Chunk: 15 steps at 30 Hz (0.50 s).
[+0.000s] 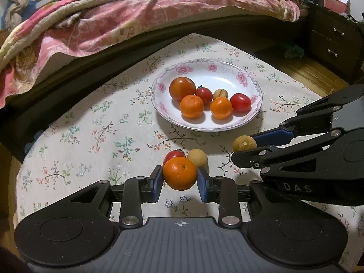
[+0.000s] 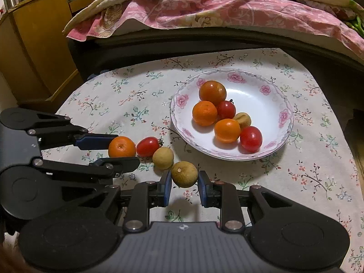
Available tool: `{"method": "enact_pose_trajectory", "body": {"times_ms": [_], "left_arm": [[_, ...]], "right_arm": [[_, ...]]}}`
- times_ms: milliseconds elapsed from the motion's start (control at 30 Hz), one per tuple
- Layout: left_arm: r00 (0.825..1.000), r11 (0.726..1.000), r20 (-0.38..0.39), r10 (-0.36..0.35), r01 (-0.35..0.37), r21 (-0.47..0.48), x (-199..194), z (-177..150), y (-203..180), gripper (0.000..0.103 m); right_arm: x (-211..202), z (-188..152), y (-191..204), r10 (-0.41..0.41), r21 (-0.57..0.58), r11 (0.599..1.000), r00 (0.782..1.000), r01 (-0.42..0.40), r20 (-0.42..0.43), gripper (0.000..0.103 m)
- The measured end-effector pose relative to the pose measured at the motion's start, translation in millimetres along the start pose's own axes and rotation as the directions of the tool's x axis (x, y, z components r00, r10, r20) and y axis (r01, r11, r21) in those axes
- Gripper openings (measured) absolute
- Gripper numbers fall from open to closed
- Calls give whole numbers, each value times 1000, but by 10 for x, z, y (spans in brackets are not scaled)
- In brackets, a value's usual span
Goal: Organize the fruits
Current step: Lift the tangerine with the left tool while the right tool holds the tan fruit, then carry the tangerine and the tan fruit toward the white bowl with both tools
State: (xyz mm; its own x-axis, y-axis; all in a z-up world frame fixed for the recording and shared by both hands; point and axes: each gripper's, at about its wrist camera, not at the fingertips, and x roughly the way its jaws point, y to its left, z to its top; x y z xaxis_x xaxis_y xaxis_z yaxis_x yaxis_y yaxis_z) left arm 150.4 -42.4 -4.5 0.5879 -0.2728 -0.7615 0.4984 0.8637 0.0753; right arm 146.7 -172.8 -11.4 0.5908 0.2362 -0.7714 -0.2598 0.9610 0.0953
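Observation:
My left gripper [image 1: 179,178] is shut on an orange [image 1: 179,173], its blue pads pressed on both sides just above the floral cloth. Right behind it a red tomato [image 1: 173,154] and a tan longan [image 1: 198,158] lie on the cloth. My right gripper [image 2: 184,180] is shut on a second longan [image 2: 184,174]; in the left wrist view it [image 1: 245,147] comes in from the right with that longan [image 1: 244,143]. The white floral plate [image 1: 218,77] behind holds several oranges, tomatoes and one longan. In the right wrist view the left gripper [image 2: 126,151] holds the orange [image 2: 122,146].
The table [image 2: 318,159] under the floral cloth stands against a dark bed frame [image 1: 91,68] with a pink quilt [image 1: 113,18]. A dark drawer unit [image 1: 334,43] is at the back right, a yellow wooden cabinet [image 2: 34,45] at the back left.

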Motion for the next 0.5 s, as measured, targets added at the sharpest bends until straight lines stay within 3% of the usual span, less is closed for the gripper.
{"method": "enact_pose_trajectory", "body": {"times_ms": [500], "left_arm": [[1000,1000,14,16,-16,12,31,77,-37,39]], "right_arm": [[-25,33,-69,-22,22,1000,1000,22,17,29]]}}
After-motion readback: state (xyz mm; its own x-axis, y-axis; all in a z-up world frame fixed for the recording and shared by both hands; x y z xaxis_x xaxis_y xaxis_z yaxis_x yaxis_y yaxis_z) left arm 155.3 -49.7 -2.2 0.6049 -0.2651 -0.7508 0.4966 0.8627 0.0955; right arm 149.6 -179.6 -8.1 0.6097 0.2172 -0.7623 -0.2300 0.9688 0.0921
